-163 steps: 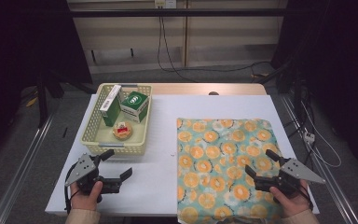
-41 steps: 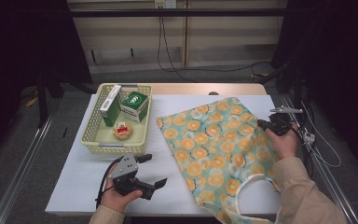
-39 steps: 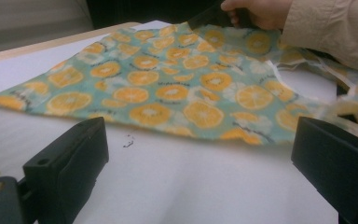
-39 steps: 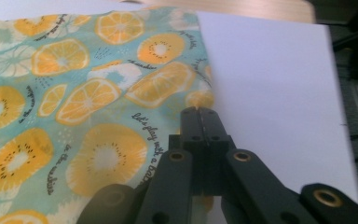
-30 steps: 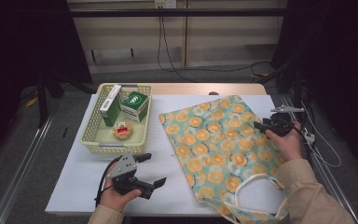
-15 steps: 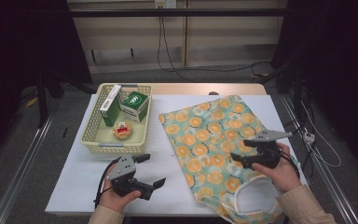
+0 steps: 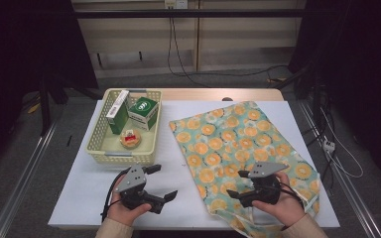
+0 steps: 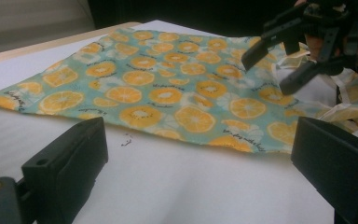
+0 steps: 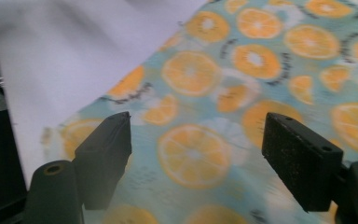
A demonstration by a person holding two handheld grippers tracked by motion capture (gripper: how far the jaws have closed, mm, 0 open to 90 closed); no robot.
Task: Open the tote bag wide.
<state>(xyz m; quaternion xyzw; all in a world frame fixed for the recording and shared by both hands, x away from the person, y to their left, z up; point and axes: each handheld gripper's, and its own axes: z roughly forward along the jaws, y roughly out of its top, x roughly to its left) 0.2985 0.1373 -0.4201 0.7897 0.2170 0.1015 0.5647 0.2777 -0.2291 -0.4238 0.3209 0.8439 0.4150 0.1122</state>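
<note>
The bag [image 7: 243,148] lies flat on the table's [image 7: 188,208] right half, its mouth and handles at the near edge. I hold my right gripper [image 7: 239,185] over that near end, jaws just opened, nothing between them. My left gripper [image 7: 161,184] waits wide and empty beside it. I judge I'm setting up to open the bag; next I must pinch a handle. The left gripper view shows the crumpled handles [image 8: 349,109]; the high view shows the basket [image 7: 99,148].
</note>
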